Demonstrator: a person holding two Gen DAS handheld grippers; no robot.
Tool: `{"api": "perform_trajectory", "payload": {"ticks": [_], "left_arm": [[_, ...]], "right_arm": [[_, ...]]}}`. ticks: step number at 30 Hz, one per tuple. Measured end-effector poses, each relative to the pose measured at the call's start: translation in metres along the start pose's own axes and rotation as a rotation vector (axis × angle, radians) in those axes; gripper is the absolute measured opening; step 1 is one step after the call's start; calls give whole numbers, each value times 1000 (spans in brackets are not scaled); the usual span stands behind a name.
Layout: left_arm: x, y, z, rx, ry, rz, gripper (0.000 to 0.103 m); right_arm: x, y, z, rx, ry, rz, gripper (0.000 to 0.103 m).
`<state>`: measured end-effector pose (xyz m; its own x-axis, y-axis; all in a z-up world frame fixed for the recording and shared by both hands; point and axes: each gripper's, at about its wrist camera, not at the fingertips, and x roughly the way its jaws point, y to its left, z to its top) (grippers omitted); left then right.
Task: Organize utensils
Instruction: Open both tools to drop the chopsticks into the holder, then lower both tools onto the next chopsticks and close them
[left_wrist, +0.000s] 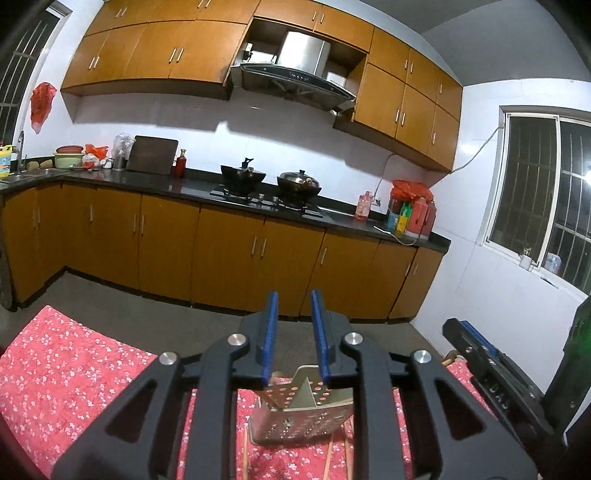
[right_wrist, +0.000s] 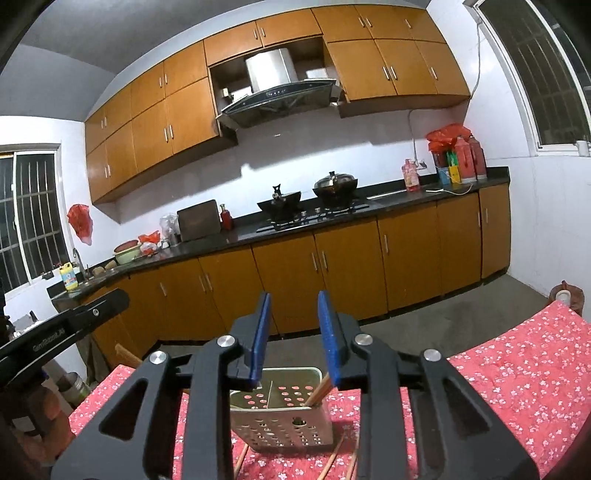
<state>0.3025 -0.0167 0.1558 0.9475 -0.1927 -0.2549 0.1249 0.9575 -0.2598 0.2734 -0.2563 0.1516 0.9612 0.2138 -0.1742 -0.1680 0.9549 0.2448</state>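
Observation:
A perforated metal utensil holder stands on the red floral tablecloth, just below and beyond both grippers. In the right wrist view a pair of wooden chopsticks leans in its right compartment, close under the right pad. Loose chopsticks lie on the cloth in front of the holder. My left gripper is open above the holder with nothing between its blue pads. My right gripper is open too, its gap empty.
Beyond the table runs a kitchen counter with orange cabinets, a stove with two pots and bottles. The other gripper shows at each view's edge. A window is on the right wall.

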Motion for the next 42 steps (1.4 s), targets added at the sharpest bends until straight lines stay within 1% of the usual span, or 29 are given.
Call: {"api": "perform_trajectory", "payload": {"ticks": [3, 5, 7, 10, 13, 14, 17, 19, 20, 21, 24, 25, 29, 30, 31, 33, 34, 37, 39, 42], "left_arm": [[-16, 4, 1, -14, -14, -6, 20], [-28, 9, 1, -14, -18, 4, 22], [-39, 13, -3, -14, -12, 17, 23], [-58, 26, -20, -5, 23, 51, 24], [-66, 37, -44, 15, 67, 99, 27], [-66, 43, -56, 24, 95, 123, 27], [-60, 59, -92, 37, 198, 167, 27], [-56, 68, -114, 48, 260, 195, 27], [-52, 74, -130, 46, 306, 200, 27], [-50, 75, -138, 44, 328, 202, 27], [-44, 84, -166, 33, 413, 200, 27], [-42, 86, -174, 26, 440, 194, 27], [-36, 81, -189, 13, 488, 167, 26], [-34, 79, -191, 9, 497, 157, 26], [-33, 78, -193, 5, 508, 143, 26], [-30, 77, -198, -1, 523, 122, 26], [-30, 76, -199, -2, 529, 115, 25], [-22, 73, -206, -11, 566, 85, 21], [-18, 70, -210, -9, 585, 77, 18], [-14, 67, -216, 7, 608, 72, 15]], "right_arm": [[-18, -2, 3, -11, -20, -3, 28], [-33, -7, 3, -15, -18, -14, 28], [-44, -13, -3, -18, -3, -28, 28], [-56, -26, -21, -23, 43, -72, 28], [-54, -46, -50, -15, 151, -128, 28], [-49, -54, -66, -4, 211, -142, 28], [-36, -65, -100, 12, 342, -176, 28], [-25, -70, -128, 32, 457, -170, 28], [-19, -70, -140, 40, 504, -161, 28], [-15, -69, -150, 46, 542, -151, 28], [-4, -60, -172, 42, 621, -127, 28], [-1, -57, -178, 33, 635, -124, 28], [8, -44, -198, -34, 687, -144, 28], [10, -44, -204, -42, 699, -157, 24], [8, -44, -206, -51, 682, -167, 20], [7, -48, -205, -63, 680, -191, 8], [7, -51, -204, -53, 677, -201, 8], [4, -68, -200, -9, 662, -270, 8], [4, -77, -196, 21, 660, -278, 8], [2, -80, -195, 12, 659, -277, 8]]}}
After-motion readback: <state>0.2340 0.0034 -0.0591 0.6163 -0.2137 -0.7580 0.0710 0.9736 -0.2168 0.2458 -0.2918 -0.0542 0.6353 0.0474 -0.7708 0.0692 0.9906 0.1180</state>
